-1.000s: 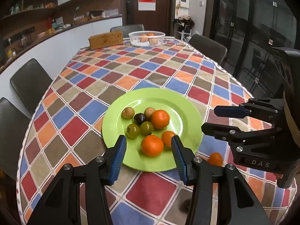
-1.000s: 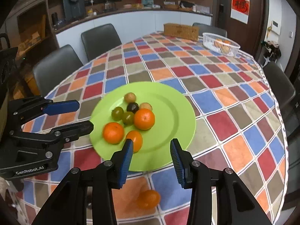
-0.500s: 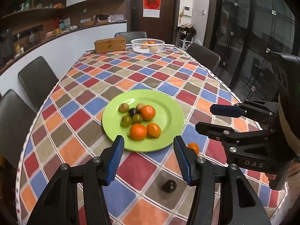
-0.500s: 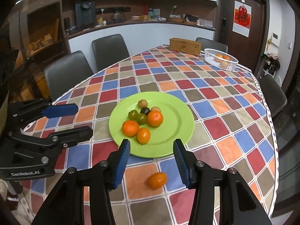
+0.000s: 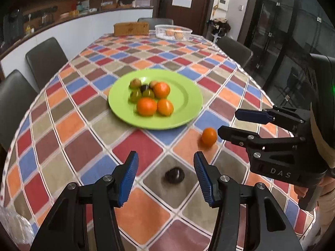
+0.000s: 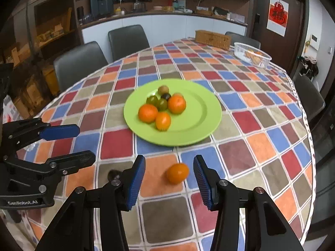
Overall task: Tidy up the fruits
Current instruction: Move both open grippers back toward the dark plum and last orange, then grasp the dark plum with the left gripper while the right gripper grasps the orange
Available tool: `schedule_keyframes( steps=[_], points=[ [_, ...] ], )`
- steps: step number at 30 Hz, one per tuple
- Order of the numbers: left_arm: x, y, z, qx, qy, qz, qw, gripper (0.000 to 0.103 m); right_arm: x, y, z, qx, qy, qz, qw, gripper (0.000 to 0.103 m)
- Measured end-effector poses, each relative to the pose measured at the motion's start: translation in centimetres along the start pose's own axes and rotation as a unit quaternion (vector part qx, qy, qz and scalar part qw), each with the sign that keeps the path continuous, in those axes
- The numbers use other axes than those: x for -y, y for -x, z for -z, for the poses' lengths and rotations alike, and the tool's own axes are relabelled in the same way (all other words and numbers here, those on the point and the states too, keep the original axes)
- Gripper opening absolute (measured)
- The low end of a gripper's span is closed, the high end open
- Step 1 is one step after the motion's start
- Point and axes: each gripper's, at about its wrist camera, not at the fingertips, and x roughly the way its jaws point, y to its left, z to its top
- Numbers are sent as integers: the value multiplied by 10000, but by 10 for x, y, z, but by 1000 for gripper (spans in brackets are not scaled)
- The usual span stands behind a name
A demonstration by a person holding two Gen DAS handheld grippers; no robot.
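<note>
Left gripper [image 5: 165, 169]: jaws apart, nothing pinched. They opened a bit further in the past sec, then held. Angled down at the tablecloth [image 5: 69, 125].
Dark fruit [image 5: 174, 175]: small, blackish, lying on a grey-brown square of the cloth betw. the left gripper's blue pads [image 5: 128, 177], a little closer to the right-hand pad but touching neither. In the right wrist view it peeks out just left of that gripper's left finger (mostly hidden there).
Right gripper [image 6: 169, 178]: jaws apart too, empty; they also widened in the past sec. Tilted down at the cloth.
Loose orange fruit [image 6: 177, 173]: small, oval, on an orange square betw. the right gripper's pads [image 6: 136, 184], clear of both. From the left wrist view it sits ahead and to the right of the left gripper, just beside the lower finger of the right gripper.
Green plate [image 6: 201, 123]: ahead of both grippers, well beyond the fingertips. Holds three orange fruits [image 6: 148, 113], two green ones, one dark one and a couple of brownish ones, all bunched twd. the plate's middle-left.
White basket [image 6: 252, 56]: far end of the table, well away from both grippers, w/ orange fruit inside.
Brown box [image 6: 212, 37]: far end as well, just left of the basket.
Chairs [image 6: 79, 62]: dark, along the table's sides.
</note>
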Motion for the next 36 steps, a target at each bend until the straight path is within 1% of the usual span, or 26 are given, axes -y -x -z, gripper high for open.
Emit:
schedule_keyframes(
  steps=[4,9,19,23,26,30,33,36],
  points=[
    [4,-12,13,-203,35,14,9998,53,1,-10,10,-147,48,-35,9999,49],
    [8,-25,23,-360,-12,-45,9993,53,5,-21,20,-283,39,-50,9996,49],
    [10,-52,30,-594,-96,-45,9982,53,13,-43,30,-488,-77,-113,9987,48],
    [10,-58,30,-630,-110,30,9979,46,15,-51,30,-534,-89,-132,9984,48],
    [10,-62,29,-672,-112,68,9977,37,17,-56,29,-539,-130,-138,9984,48],
    [9,-64,27,-641,-115,137,9978,29,19,-61,27,-548,-167,-146,9983,48],
    [9,-65,24,-613,-162,158,9979,28,19,-64,26,-551,-183,-175,9982,46],
    [8,-63,21,-522,-202,167,9983,28,19,-68,25,-556,-179,-194,9981,41]
  ],
)
